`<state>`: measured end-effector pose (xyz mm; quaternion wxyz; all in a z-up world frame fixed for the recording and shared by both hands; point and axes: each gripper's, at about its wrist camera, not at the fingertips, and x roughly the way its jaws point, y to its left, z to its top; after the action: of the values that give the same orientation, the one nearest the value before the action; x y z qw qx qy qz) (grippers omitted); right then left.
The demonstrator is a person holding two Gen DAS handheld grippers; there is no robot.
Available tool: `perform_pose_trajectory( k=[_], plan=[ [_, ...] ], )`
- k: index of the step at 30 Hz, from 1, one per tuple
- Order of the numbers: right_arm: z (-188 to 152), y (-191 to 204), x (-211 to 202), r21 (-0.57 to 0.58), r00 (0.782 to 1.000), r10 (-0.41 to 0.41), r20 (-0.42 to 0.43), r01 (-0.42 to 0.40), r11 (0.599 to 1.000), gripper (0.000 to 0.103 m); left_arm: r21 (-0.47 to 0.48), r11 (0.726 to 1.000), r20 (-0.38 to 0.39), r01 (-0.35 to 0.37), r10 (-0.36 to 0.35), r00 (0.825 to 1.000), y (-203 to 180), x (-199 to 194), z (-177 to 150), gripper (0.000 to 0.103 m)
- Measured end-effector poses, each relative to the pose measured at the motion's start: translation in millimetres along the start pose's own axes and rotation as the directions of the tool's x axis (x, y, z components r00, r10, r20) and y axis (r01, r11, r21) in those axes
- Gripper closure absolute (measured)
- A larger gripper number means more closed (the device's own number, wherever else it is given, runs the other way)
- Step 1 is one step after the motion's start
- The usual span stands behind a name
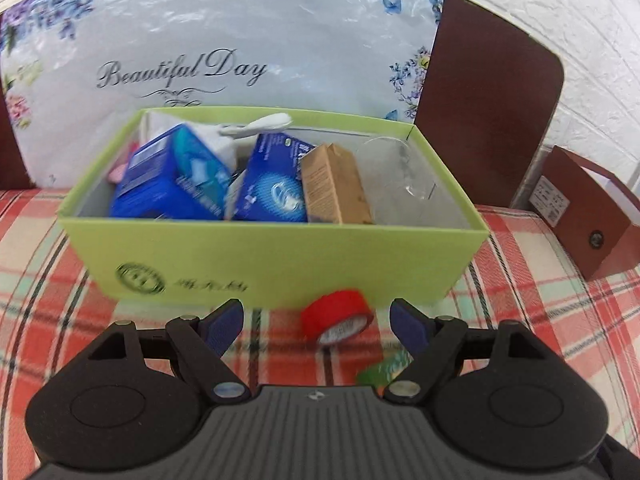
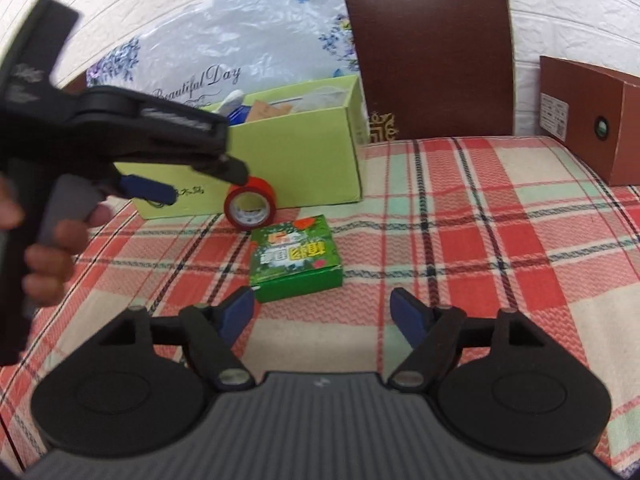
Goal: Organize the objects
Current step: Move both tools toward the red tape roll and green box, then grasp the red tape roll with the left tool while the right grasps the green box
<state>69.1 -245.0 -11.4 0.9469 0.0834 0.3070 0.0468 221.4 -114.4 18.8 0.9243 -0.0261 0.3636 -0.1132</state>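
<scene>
The red tape roll (image 1: pixel 336 316) stands on its edge on the plaid cloth (image 2: pixel 480 240), right against the front wall of the green storage box (image 1: pixel 276 260), which serves here as the landmark. It looks light and stiff, a cardboard core with a glossy, probably slippery wrap, and standing upright it may well roll away at a nudge. The safest hold is likely across its two flat faces, or one finger through the core and one outside.

The left gripper (image 1: pixel 316 320) hangs just in front of the box with its jaws spread wide, the roll between the fingertips and nothing gripped. A little farther out from the box lies a small green carton (image 2: pixel 296 260), flat on the cloth, light and rigid, easy to pinch across its sides. The right gripper (image 2: pixel 322 312) hovers beyond that carton, jaws likewise apart and empty.

Inside the box sit two blue packets (image 1: pixel 176 176), a brown carton (image 1: pixel 336 188) and a clear plastic item, too blurred to name.
</scene>
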Motion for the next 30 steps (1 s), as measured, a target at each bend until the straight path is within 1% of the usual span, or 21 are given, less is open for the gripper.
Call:
perform_pose_trajectory(
  k=[2,3,4,5,6,8,9,11,13,15,17,20,21,22,23,25,27,30],
  plan=[
    [0.2,0.8,-3.0,-0.007,1.0,0.005,0.007,-0.005,1.0,0.026,0.001,1.0,-0.02,0.001,-0.001,1.0,0.4,11.8,2.7,0.021],
    [0.4,1.3,-3.3,-0.011,1.0,0.007,0.006,-0.007,1.0,0.025,0.0,1.0,-0.029,0.006,-0.006,1.0,3.7,14.7,1.7,0.039],
    [0.4,2.5,-3.5,-0.015,1.0,0.012,0.004,-0.012,1.0,0.025,-0.015,0.999,-0.035,0.04,-0.041,0.999,9.6,14.5,-0.3,0.055],
    [0.8,2.9,-3.0,-0.017,1.0,0.017,0.003,-0.017,1.0,0.026,-0.031,0.998,-0.043,0.058,-0.06,0.997,15.2,10.7,-2.6,0.055],
    [1.8,3.4,-1.6,-0.019,1.0,0.023,-0.001,-0.023,1.0,0.025,-0.038,0.997,-0.047,0.062,-0.064,0.997,19.8,4.7,-5.1,0.056],
    [3.9,6.0,2.5,-0.03,1.0,0.03,-0.008,-0.03,0.999,0.025,-0.029,0.998,-0.047,0.053,-0.054,0.997,27.4,-10.2,-14.2,0.057],
    [4.9,8.3,4.8,-0.04,0.999,0.033,-0.007,-0.033,0.999,0.025,-0.022,0.999,-0.048,0.05,-0.051,0.998,31.9,-17.7,-21.1,0.058],
    [7.4,13.0,9.0,-0.062,0.999,0.034,-0.006,-0.034,0.997,0.026,-0.029,0.998,-0.067,0.059,-0.061,0.996,42.0,-30.7,-36.5,0.057],
    [10.3,18.6,14.9,-0.095,1.0,0.027,-0.008,-0.027,0.995,0.026,-0.033,0.997,-0.104,0.063,-0.066,0.992,49.9,-39.9,-53.4,0.044],
    [13.3,21.8,21.6,-0.121,1.0,0.016,-0.013,-0.017,0.993,0.026,-0.042,0.998,-0.122,0.053,-0.058,0.991,57.2,-47.1,-68.8,0.043],
    [16.3,24.9,29.3,-0.142,1.0,0.005,-0.011,-0.006,0.99,0.026,-0.068,0.997,-0.123,0.039,-0.047,0.991,63.6,-49.7,-76.3,0.041],
    [19.3,26.6,41.5,-0.166,1.0,-0.011,-0.017,0.008,0.986,0.026,-0.097,0.995,-0.113,0.029,-0.04,0.993,63.5,-48.1,-69.8,0.035],
    [19.0,26.4,43.8,-0.172,0.999,-0.017,-0.038,0.01,0.985,0.037,-0.098,0.995,-0.104,0.031,-0.042,0.994,60.6,-48.1,-65.4,0.034],
    [17.7,25.6,42.7,-0.168,0.999,-0.011,-0.049,0.002,0.986,0.042,-0.091,0.995,-0.087,0.044,-0.052,0.995,57.5,-49.0,-62.8,0.033],
    [15.4,25.4,39.2,-0.164,0.999,-0.009,-0.046,0.001,0.986,0.041,-0.077,0.995,-0.067,0.057,-0.062,0.996,53.1,-48.5,-60.1,0.032],
    [10.4,25.7,32.5,-0.171,0.999,-0.009,-0.052,0.0,0.985,0.042,-0.054,0.997,-0.035,0.056,-0.058,0.998,43.0,-43.6,-53.5,0.024],
    [7.3,25.9,27.2,-0.169,0.998,-0.014,-0.054,0.005,0.986,0.041,-0.037,0.998,-0.016,0.046,-0.047,0.999,31.5,-33.1,-46.8,0.022],
    [5.9,25.4,23.7,-0.148,0.998,-0.015,-0.065,0.006,0.989,0.041,-0.002,0.999,-0.048,0.045,-0.045,0.998,17.9,-11.2,-41.2,0.022]
  ],
)
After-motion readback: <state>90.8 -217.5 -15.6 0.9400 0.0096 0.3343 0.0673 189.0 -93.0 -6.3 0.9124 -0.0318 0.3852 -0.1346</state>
